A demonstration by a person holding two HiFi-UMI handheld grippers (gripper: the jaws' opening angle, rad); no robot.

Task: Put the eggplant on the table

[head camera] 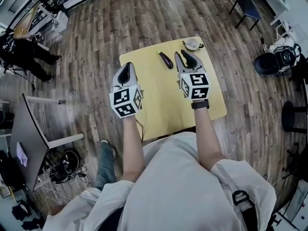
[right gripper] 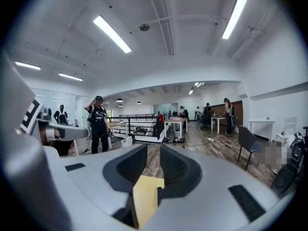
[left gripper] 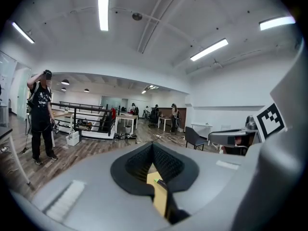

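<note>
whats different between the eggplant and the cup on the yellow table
The eggplant is dark and long; the cup is white and round. The eggplant lies flat, near the middle of the far edge; the cup stands upright at the far right corner. Both rest on the table, and neither is held.

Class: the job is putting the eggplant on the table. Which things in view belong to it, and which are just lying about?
Belong to the job:
eggplant
yellow table
left tool
right tool

Just lying about:
cup on its saucer
dark chair
</note>
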